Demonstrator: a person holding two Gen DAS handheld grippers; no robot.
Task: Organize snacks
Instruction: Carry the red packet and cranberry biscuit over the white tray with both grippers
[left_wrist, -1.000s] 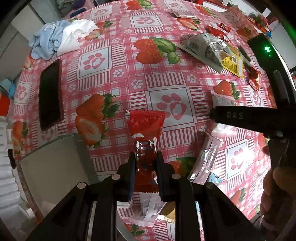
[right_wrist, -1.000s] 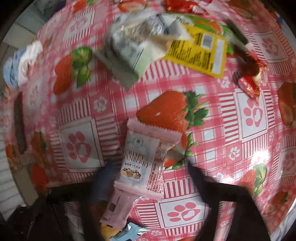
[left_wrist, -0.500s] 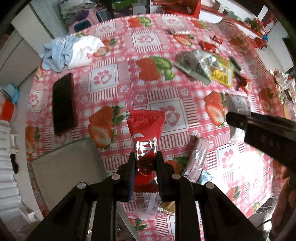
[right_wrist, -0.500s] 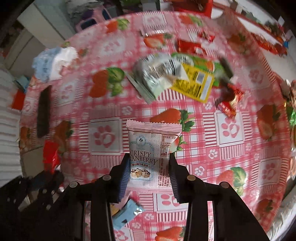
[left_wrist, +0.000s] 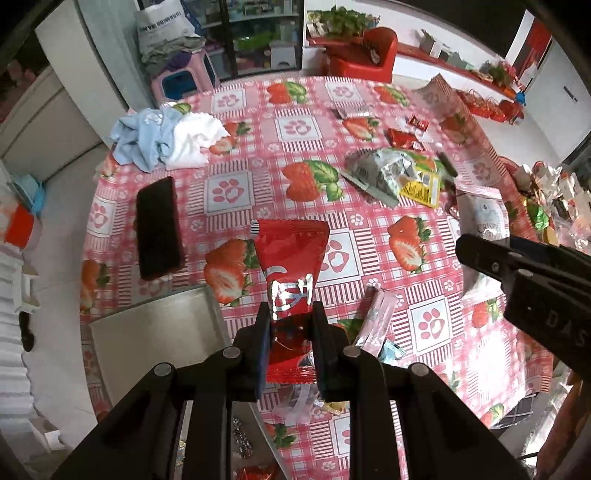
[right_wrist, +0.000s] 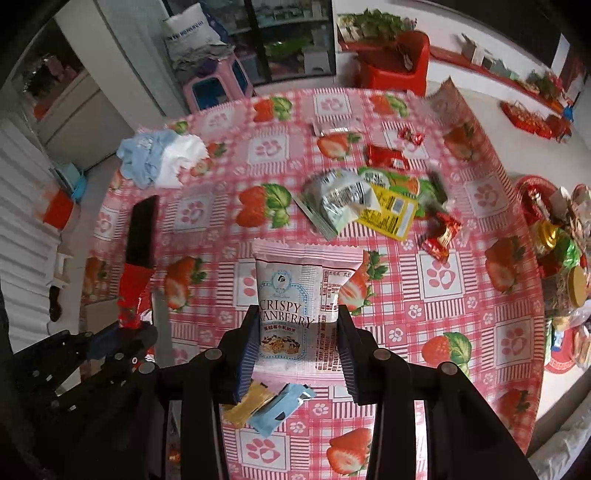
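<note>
red packet (left_wrist: 291, 254), pink-checked strawberry tablecloth (left_wrist: 258, 155), seemingly black phone (left_wrist: 158, 227)

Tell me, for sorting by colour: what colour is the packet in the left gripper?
Red packet, clearest in the left wrist view.

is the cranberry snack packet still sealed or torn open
Sealed, it seems: the cranberry packet in the right claw looks puffed, its top crimp unbroken.

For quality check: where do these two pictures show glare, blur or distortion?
Left wrist view: glare on the red snack packet held by the left gripper; fisheye curves the table edge. Right wrist view: Crispy Cranberry packet in the right gripper is sharp; the left gripper is motion-blurred.
</note>
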